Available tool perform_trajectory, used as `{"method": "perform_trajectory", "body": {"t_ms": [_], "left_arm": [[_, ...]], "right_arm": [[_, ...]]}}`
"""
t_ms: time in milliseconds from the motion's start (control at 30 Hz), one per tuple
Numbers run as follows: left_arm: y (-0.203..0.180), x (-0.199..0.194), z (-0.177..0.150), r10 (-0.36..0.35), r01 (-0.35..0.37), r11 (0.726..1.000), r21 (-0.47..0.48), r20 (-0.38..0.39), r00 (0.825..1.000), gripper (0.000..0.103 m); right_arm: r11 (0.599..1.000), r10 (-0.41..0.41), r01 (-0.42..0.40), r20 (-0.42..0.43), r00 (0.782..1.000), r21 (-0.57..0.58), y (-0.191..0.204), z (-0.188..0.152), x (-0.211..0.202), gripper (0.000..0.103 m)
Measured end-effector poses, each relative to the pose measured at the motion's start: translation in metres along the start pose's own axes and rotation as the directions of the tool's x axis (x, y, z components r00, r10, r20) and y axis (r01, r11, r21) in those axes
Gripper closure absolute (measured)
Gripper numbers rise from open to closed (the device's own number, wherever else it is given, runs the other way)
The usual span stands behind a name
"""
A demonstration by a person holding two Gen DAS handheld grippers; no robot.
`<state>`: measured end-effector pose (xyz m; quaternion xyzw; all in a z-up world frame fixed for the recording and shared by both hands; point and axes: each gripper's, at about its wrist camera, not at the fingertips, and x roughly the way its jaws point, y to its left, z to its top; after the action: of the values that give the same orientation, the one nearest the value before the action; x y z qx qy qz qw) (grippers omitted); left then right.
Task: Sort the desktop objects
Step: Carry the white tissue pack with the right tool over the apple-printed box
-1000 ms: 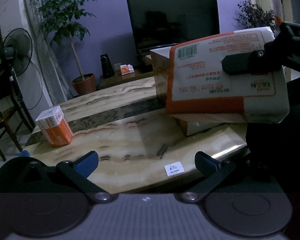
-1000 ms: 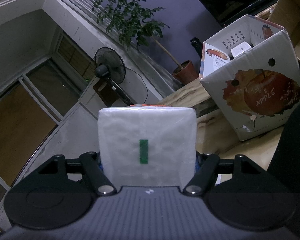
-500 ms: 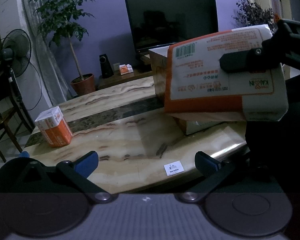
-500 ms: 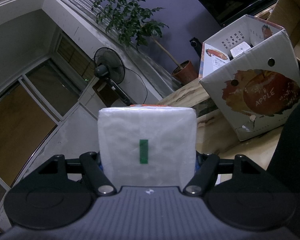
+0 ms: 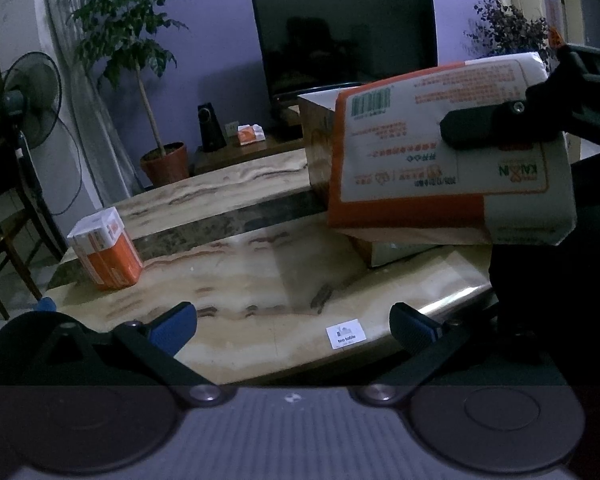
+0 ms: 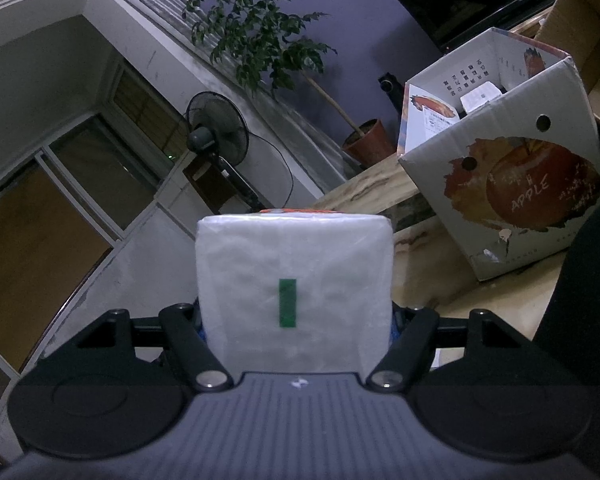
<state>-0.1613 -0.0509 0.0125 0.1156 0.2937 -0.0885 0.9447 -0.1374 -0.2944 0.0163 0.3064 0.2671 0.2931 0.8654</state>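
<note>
While the right gripper point(image 6: 294, 320) holds it up off the worktop, the big white-and-orange plastic-wrapped tissue pack point(image 5: 452, 152) hangs in the air, jaws pinching it from both sides; in the left wrist view one black finger point(image 5: 484, 126) lies flat across the printed face. Pack tilted a bit, barcode end pointing left, print upside down. In the right wrist view only the white end with a green strip point(image 6: 288, 302) shows, filling the gap between the jaws.

Left gripper point(image 5: 294, 320) hovers near the front edge of the marbled beige stone worktop point(image 5: 240, 280), jaws spread wide, blue pads point(image 5: 174, 322) bare, nothing between them.

Open cardboard apple-print box point(image 6: 512, 184) sits on the worktop, behind and below the held pack, partly hidden by it in the left wrist view; some white items inside, too small to tell. Plain brown cardboard box point(image 6: 584, 28) just beyond it, at the edge of view.

Small orange-and-white tissue pack point(image 5: 104, 250) stands upright at the worktop's far left corner, well apart from the boxes. Small white label sticker point(image 5: 345, 333) near the front edge.

Background: dark flat TV screen point(image 5: 344, 36), potted leafy tree in a terracotta pot point(image 5: 140, 68), black standing fan point(image 5: 28, 96).
</note>
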Motion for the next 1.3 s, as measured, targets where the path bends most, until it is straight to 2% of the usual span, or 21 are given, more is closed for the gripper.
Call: {"method": "perform_trajectory", "body": {"t_ms": [1300], "left_arm": [[0.013,0.008,0.003,-0.021,0.011,0.995,-0.103,-0.098,0.995,0.001]], "right_arm": [[1.000,0.003,-0.004,-0.039,0.999,-0.028,0.008,-0.006,0.013,0.030]]}}
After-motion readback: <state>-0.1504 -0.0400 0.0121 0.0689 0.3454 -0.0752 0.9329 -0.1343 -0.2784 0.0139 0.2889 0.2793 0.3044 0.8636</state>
